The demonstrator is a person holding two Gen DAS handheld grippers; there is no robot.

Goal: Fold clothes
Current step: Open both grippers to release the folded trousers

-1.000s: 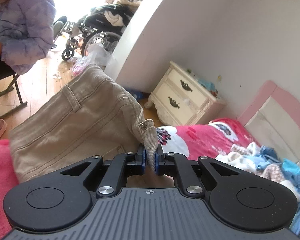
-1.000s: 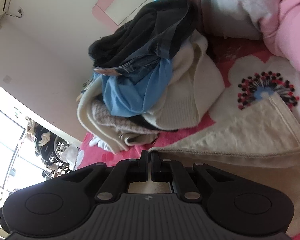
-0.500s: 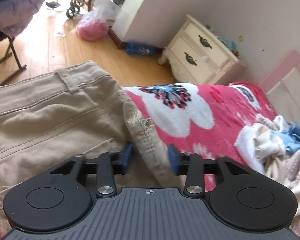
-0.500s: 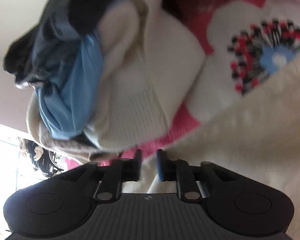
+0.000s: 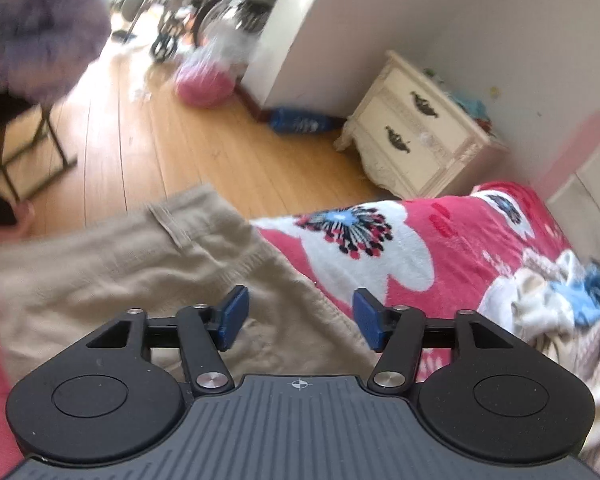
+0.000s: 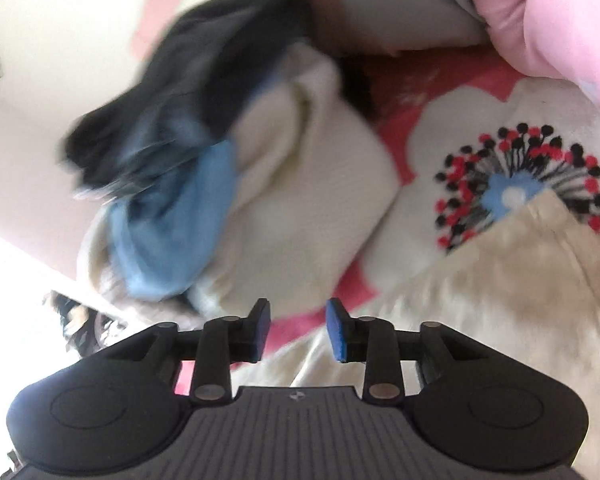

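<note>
Beige trousers (image 5: 148, 264) lie on the red flowered blanket (image 5: 452, 240) of a bed, their waistband toward the floor side. My left gripper (image 5: 298, 318) hovers over their edge, its jaws opening wide, and the blue pads touch no cloth. In the right wrist view the trousers' other end (image 6: 500, 280) lies flat at the lower right. My right gripper (image 6: 298, 330) is above that hem, its jaws opening too, with only blanket and cloth edge below the gap. Neither gripper holds anything.
A pile of clothes (image 6: 204, 168), black, blue and cream, sits just ahead of the right gripper. A pink quilt (image 6: 560, 20) lies at the upper right. A cream nightstand (image 5: 416, 136), wooden floor (image 5: 148, 148), a seated person (image 5: 32, 28) and more clothes (image 5: 560, 304) show around the left gripper.
Both grippers were shut on the trousers a second ago and have let go. The trousers dropped flat onto the blanket. Both hands moved, the right one lower toward the bed.
</note>
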